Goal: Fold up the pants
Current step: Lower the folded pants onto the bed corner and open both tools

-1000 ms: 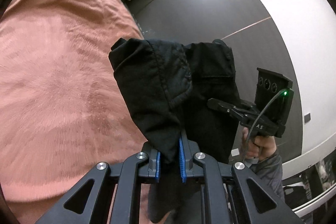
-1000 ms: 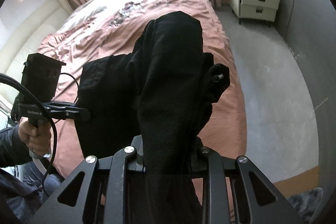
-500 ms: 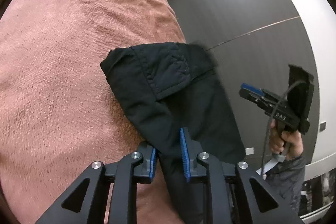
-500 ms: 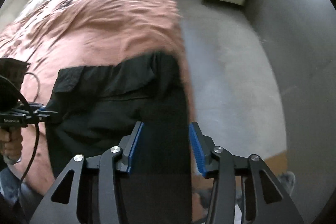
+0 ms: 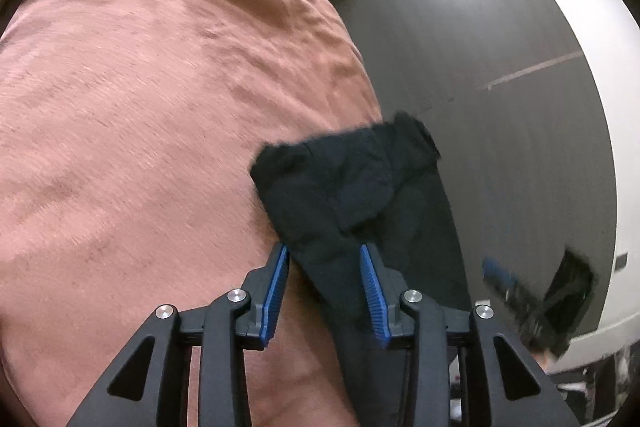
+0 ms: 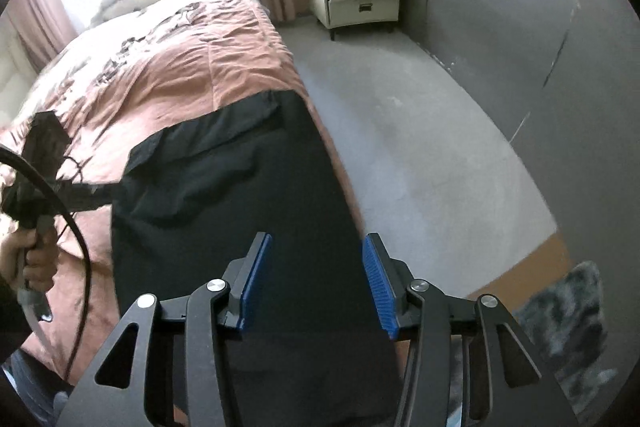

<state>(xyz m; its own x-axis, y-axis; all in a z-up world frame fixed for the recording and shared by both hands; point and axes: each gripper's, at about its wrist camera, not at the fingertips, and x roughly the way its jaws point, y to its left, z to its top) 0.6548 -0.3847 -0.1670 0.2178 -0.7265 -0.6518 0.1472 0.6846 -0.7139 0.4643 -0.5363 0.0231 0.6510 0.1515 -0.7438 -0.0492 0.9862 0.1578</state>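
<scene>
- The black pants (image 6: 248, 195) are lying on the bed's pink-brown bedspread (image 6: 192, 67), right along the edge closest to the grey floor (image 6: 420, 155).
- From my right camera the waistband end is farthest from me, a bit rumpled, and the rest runs back toward me and under the gripper.
- My right gripper (image 6: 317, 271) is wide open. Blue pads (image 6: 256, 279) spread apart, pants fabric showing between them, but nothing pinched.
- My left gripper (image 5: 323, 287) is open too. The cloth passes between its blue pads (image 5: 276, 291) but they aren't squeezing it. It also shows in the right view (image 6: 92, 191), at the left edge of the pants.
- In the left view the pants (image 5: 344, 187) sit bunched at the bed's edge, one layer flopped over another.
- A white nightstand (image 6: 360, 1) stands by the dark wall (image 6: 500, 27), well away from the pants.
</scene>
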